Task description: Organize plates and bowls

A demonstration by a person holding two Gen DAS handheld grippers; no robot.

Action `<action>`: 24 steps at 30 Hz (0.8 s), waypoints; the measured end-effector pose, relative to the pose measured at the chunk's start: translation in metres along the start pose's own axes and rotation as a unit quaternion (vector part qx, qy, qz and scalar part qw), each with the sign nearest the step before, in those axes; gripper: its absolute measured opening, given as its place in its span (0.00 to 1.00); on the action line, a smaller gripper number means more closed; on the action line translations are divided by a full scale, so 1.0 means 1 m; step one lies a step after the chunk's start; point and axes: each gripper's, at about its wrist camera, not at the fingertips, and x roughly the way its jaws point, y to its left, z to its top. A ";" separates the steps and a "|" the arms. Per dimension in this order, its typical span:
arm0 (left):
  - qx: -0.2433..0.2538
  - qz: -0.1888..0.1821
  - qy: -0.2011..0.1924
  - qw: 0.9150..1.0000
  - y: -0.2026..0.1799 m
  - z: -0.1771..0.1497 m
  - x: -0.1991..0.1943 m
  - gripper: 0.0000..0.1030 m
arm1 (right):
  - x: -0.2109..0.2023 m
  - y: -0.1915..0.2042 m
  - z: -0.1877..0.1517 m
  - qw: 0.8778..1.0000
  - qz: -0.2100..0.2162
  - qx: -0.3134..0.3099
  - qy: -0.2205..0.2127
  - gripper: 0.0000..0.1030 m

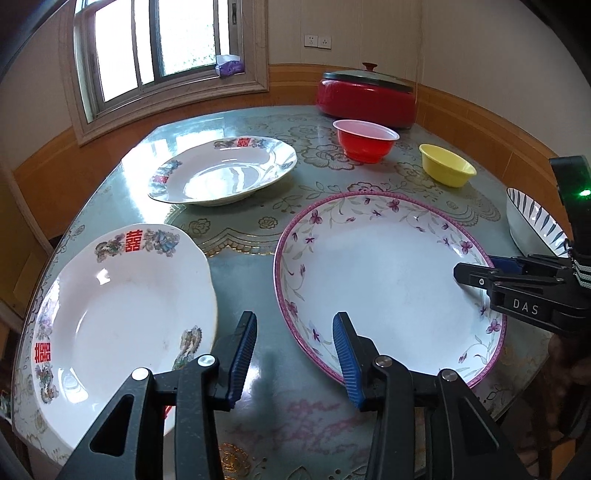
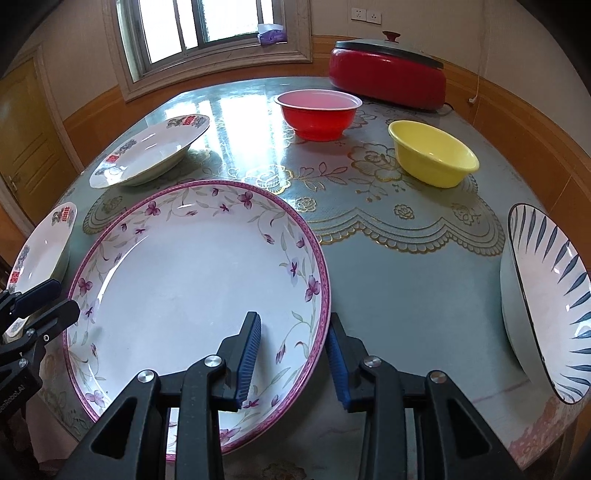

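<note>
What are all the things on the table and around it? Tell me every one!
Purple-flower plate: one, white with purple rim, near middle of table.
Red-character plates: two, white with red marks, left side, one near, one farther.
Red bowl: one, red, far middle.
Yellow bowl: one, yellow, far right.
Striped bowl: one, white with blue stripes, right edge.
Red cooker: one, red with lid, far end.
Table: one, grey-green flowered cover.
Window: one, behind table.
Tissue box: one, purple, windowsill.
Wall sockets: two, white.
Left gripper: open, over table between plates.
Right gripper: open, straddling the purple-flower plate's rim.
</note>
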 end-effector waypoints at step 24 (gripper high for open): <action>0.084 -0.094 -0.017 0.992 0.019 0.023 -0.013 0.50 | -0.030 0.045 -0.002 0.992 -0.082 0.070 -0.066 0.36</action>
